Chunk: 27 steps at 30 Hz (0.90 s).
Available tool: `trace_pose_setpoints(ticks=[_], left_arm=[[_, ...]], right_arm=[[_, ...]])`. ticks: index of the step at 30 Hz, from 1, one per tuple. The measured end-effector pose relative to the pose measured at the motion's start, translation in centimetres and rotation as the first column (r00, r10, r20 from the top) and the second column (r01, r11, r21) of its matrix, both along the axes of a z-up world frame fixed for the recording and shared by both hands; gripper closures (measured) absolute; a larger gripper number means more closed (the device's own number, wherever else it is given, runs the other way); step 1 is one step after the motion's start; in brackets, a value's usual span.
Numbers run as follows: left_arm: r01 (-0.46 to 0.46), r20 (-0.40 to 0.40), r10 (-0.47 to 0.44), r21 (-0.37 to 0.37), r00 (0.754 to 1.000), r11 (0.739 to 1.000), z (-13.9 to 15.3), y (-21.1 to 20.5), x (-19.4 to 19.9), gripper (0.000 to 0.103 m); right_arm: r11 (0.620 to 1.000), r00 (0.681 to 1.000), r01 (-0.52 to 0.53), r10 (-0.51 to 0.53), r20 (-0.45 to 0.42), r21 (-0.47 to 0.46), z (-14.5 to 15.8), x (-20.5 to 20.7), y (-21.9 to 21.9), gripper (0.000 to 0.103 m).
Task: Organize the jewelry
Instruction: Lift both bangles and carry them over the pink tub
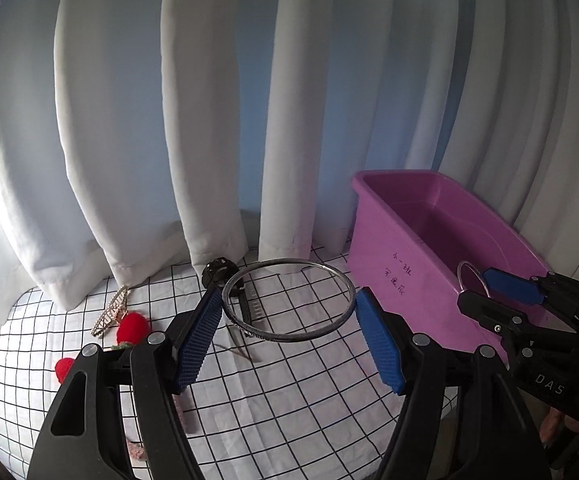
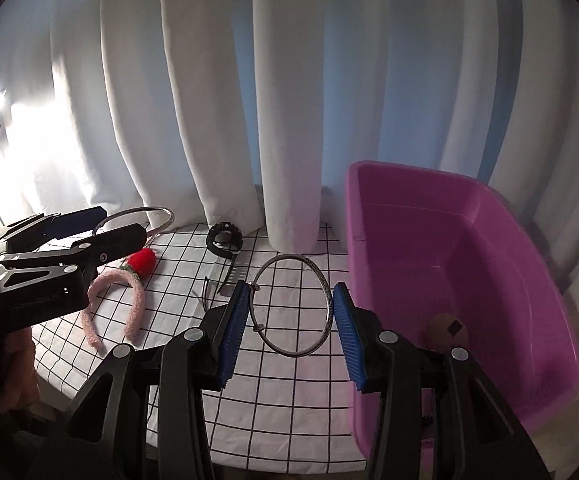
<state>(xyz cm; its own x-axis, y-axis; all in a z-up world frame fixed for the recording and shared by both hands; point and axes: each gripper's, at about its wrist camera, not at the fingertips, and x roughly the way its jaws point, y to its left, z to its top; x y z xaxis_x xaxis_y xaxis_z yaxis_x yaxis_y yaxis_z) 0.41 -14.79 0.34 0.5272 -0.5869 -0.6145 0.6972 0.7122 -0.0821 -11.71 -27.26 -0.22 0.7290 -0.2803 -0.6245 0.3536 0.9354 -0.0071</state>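
Two hand-held grippers each lift a metal bangle above a tabletop (image 1: 289, 392) covered in a white, black-gridded cloth, before a wall of pale curtains (image 1: 217, 120).

The left gripper (image 1: 289, 334) has its jaws spread wide, blue pads pressing the opposite sides of a large silver bangle (image 1: 289, 300) that hangs nearly flat between them, clear of the cloth. The right gripper (image 2: 289, 330) has narrower-set jaws clamped on a smaller engraved bangle (image 2: 291, 306), held tilted on edge in the air just left of a purple plastic bin (image 2: 469, 264). In the left wrist view the right gripper and its bangle sit at the bin's near rim.

The bin stands at the right of the tabletop; a small tan object (image 2: 447, 330) lies on its floor. On the cloth lie a black watch (image 2: 224, 242), a dark comb (image 2: 235, 276) just in front of it, a pink fuzzy headband (image 2: 133, 312), a red knitted strawberry (image 2: 141, 262) and a gold hair clip (image 1: 111, 314). Bright light flares through the curtains at far left.
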Motion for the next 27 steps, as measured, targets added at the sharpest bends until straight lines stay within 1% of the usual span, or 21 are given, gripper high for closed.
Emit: trace_pose_setpoints(ticks=[5,9,14,19,21,27], left_arm=[[0.076,0.030,-0.075,-0.020,0.997,0.997,1.6,-3.7,-1.1,0.036],[0.133,0.018,-0.132,-0.031,0.991,0.991,2.1,-6.6,-1.8,0.036],[0.193,0.037,-0.192,-0.027,0.981,0.981,2.6,-10.0,-3.1,0.036],[0.241,0.043,-0.240,-0.013,0.970,0.970,2.4,-12.8,-4.1,0.036],[0.249,0.039,-0.249,-0.004,0.968,0.968,2.2,-14.1,-4.4,0.036],[0.267,0.014,-0.267,0.017,0.964,0.964,1.0,-17.1,-4.9,0.036]], right_arm=[[0.997,0.996,0.077,-0.077,0.036,-0.008,1.3,-2.5,-2.9,0.061],[0.991,0.990,0.135,-0.134,0.048,-0.013,1.6,-4.3,-5.2,0.061],[0.980,0.979,0.197,-0.196,0.059,-0.010,1.8,-6.3,-7.6,0.061],[0.970,0.968,0.245,-0.244,0.058,0.001,1.4,-7.6,-9.8,0.061],[0.966,0.964,0.257,-0.257,0.063,0.003,1.0,-7.8,-10.7,0.061],[0.959,0.958,0.283,-0.284,0.042,0.028,-0.4,-8.4,-13.0,0.061]])
